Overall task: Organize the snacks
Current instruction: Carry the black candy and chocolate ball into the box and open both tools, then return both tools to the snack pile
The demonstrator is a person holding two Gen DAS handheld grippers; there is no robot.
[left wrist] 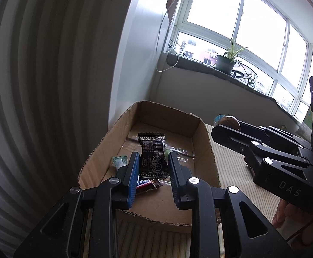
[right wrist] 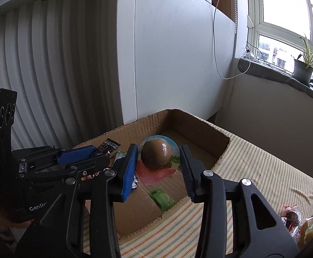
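Observation:
My left gripper (left wrist: 153, 167) is shut on a black snack packet (left wrist: 153, 157) and holds it above an open cardboard box (left wrist: 167, 116). A green packet (left wrist: 119, 161) and a red-brown packet (left wrist: 148, 185) lie in the box. My right gripper (right wrist: 159, 164) is shut on a round snack cup with a brown dome (right wrist: 156, 154) and holds it over the same box (right wrist: 199, 126). A green packet (right wrist: 162, 198) lies on the box floor. The right gripper also shows in the left wrist view (left wrist: 227, 126), and the left gripper in the right wrist view (right wrist: 85, 152).
The box stands on a striped cloth (right wrist: 263, 172). More wrapped snacks (right wrist: 300, 223) lie on the cloth at the right. A white ribbed wall (right wrist: 49, 75) and a cabinet stand behind the box. A potted plant (left wrist: 226, 61) sits on the windowsill.

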